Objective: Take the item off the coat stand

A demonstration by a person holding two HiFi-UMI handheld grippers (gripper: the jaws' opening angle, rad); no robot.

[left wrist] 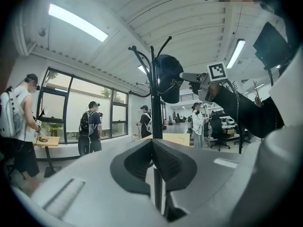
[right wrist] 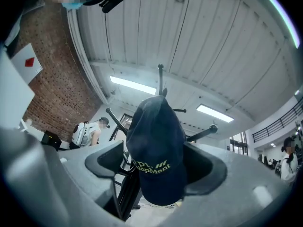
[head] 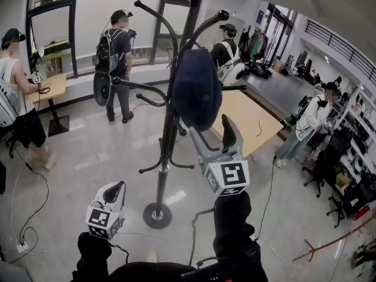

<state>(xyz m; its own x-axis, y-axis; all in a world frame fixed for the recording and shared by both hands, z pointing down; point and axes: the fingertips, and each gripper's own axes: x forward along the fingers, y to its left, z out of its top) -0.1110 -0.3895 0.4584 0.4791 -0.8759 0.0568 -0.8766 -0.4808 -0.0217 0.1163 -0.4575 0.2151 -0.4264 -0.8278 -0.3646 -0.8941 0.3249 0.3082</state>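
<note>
Item: dark cap [head: 197, 90], hung lengthwise down from the coat stand's [head: 166, 145] upper hook. Your right gripper [head: 212, 137] was nearer, jaws wide either side of its lower end, unclenched. Your left gripper [head: 116, 191], clenched empty, sat well below.

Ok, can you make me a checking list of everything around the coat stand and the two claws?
Surface: pale shiny floor; the coat stand stands on it on a round base.
Job's things: dark blue cap hanging on the coat stand.
Clutter: office chairs at the right.
Grippers: right claw open, with the cap between its jaws; left claw shut and empty, lower down.
Cables: a black cable snakes over the floor at the left; another runs at the right.
Surroundings: several people standing around, a wooden table, big windows.
</note>
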